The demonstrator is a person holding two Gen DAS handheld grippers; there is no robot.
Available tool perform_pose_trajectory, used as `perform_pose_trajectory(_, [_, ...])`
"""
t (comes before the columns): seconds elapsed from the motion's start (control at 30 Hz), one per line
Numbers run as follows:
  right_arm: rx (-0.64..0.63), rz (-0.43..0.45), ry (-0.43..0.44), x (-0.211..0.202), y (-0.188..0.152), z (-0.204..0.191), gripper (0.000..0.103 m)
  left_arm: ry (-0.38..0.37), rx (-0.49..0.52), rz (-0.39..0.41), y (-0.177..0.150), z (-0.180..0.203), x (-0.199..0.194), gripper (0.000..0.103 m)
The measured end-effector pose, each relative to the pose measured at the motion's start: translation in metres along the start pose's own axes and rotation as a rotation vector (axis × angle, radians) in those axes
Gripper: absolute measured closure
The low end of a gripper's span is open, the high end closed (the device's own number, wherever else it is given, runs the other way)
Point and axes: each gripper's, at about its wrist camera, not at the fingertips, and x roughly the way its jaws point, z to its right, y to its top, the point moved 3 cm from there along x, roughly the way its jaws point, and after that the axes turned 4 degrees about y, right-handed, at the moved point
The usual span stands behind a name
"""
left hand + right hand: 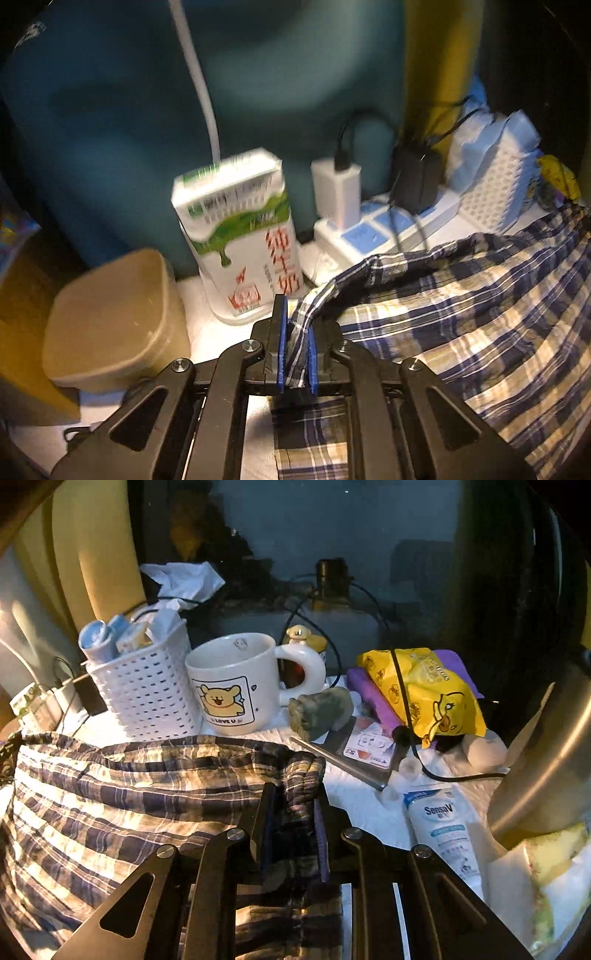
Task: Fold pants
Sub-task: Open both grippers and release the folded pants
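Note:
The plaid pants [461,314] lie bunched on a white table top, blue, cream and white checked. In the left wrist view my left gripper [297,321] is shut on a gathered edge of the cloth, which is pinched between its blue pads and trails off to the right. In the right wrist view the same pants [110,794] spread to the left. My right gripper [293,797] is shut on a thick bunched hem at their right end. The fabric hides the inner pad faces.
By the left gripper stand a milk carton [240,229], a tan lidded box [110,314] and a power strip [384,229] with chargers. Beyond the right gripper are a white basket [147,698], a bear mug [232,686], a yellow packet [424,690], a cream tube [443,827] and a metal vessel [546,768].

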Motion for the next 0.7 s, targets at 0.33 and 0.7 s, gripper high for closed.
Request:
perform_pose_trajectory(0.33, [0.017,-0.012,-0.046,0.006,0.000,0.005,0.051,0.056,-0.108,0.014,0.002,-0.032,-0.023,0.034])
perform_pose_trajectory(0.7, [0.082,0.033,-0.029,-0.041,-0.014,0.013,0.031,-0.094,-0.071,0.024,-0.047,0.030,-0.114,0.034])
